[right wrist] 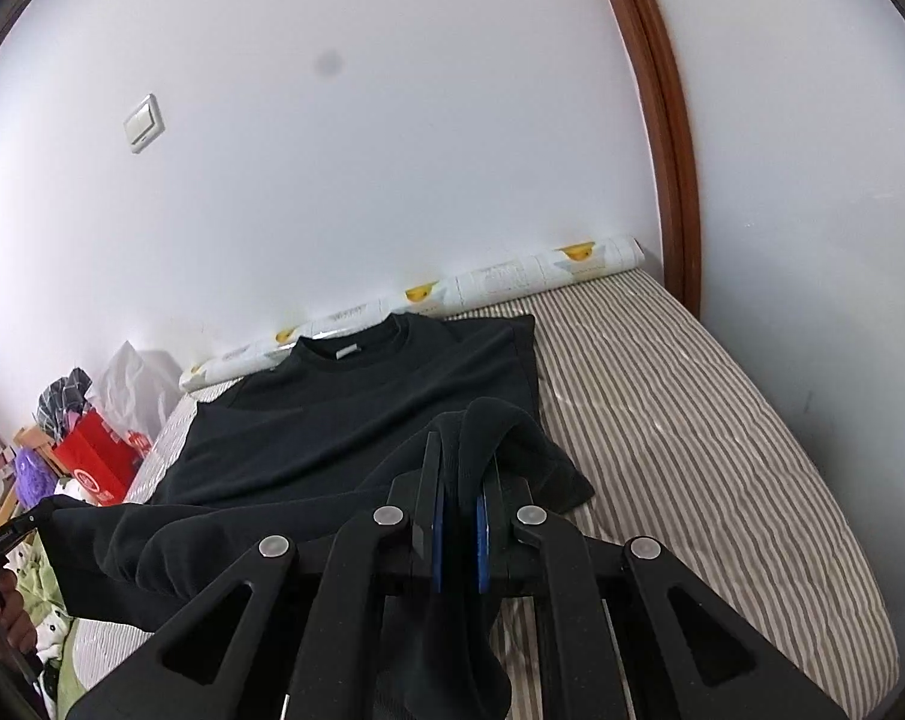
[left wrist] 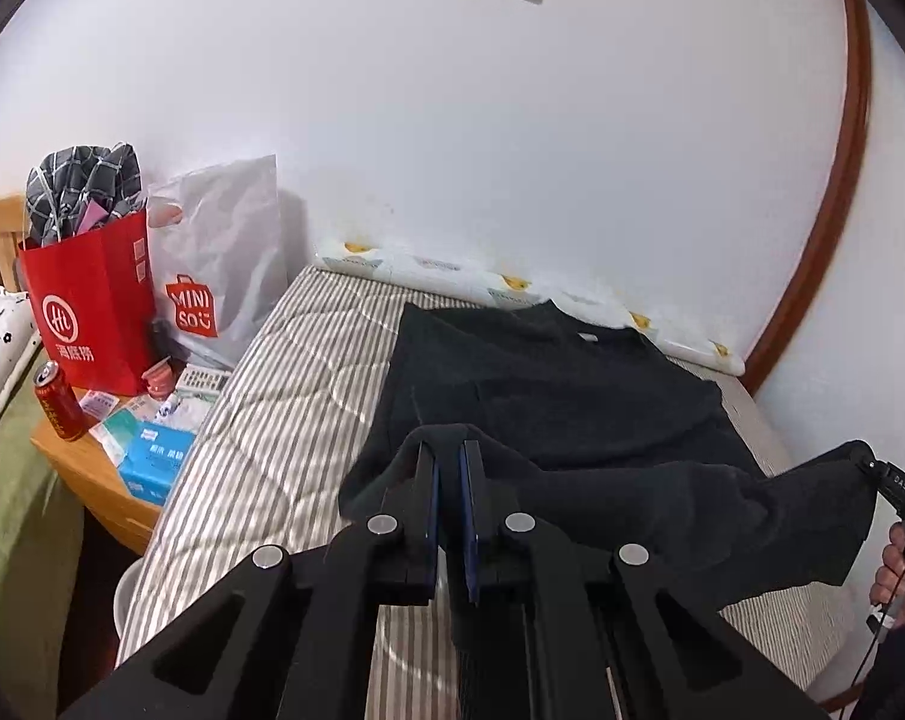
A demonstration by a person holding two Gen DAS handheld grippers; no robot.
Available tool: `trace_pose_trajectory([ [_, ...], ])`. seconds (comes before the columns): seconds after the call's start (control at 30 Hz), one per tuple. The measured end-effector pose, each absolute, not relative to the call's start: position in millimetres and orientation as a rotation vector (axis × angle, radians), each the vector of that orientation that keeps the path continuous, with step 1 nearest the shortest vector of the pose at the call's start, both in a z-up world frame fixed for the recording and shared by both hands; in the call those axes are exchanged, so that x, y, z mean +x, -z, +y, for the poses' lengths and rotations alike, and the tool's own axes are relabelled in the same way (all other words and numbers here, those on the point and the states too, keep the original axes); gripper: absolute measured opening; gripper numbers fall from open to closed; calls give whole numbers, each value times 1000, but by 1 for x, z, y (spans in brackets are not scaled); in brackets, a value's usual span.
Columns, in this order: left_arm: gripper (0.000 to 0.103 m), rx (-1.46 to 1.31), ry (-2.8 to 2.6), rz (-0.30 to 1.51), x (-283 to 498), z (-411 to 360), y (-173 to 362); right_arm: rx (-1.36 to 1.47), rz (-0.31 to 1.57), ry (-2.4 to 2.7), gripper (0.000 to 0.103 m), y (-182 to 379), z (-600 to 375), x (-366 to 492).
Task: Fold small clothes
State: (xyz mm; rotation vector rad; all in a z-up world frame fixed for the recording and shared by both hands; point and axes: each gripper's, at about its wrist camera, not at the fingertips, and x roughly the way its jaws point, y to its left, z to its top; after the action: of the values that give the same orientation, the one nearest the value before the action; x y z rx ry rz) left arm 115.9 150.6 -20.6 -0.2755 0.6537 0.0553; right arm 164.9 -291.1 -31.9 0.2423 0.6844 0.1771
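Note:
A black t-shirt (left wrist: 542,384) lies on the striped mattress (left wrist: 284,420), collar toward the wall; it also shows in the right wrist view (right wrist: 344,420). My left gripper (left wrist: 450,450) is shut on the shirt's lower hem at one corner and holds it above the bed. My right gripper (right wrist: 461,450) is shut on the hem's other corner, with cloth draped over its fingers. The hem hangs stretched between the two grippers. The right gripper also shows at the right edge of the left wrist view (left wrist: 872,468), and the left gripper shows at the left edge of the right wrist view (right wrist: 26,525).
A wooden bedside table (left wrist: 92,468) left of the bed holds a red paper bag (left wrist: 89,306), a white Miniso bag (left wrist: 224,264), a red can (left wrist: 59,399) and a blue tissue pack (left wrist: 152,459). A rolled printed sheet (right wrist: 452,294) lies along the white wall. A brown door frame (right wrist: 662,120) stands at right.

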Motion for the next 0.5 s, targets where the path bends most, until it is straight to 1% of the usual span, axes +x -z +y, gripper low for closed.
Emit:
trace_pose_trajectory([
  [0.3,7,-291,-81,666,183,154,24,237,705,-153,7,35,-289,225],
  [0.5,7,-285,-108,687,234,155,40,246,715,-148,7,51,-287,273],
])
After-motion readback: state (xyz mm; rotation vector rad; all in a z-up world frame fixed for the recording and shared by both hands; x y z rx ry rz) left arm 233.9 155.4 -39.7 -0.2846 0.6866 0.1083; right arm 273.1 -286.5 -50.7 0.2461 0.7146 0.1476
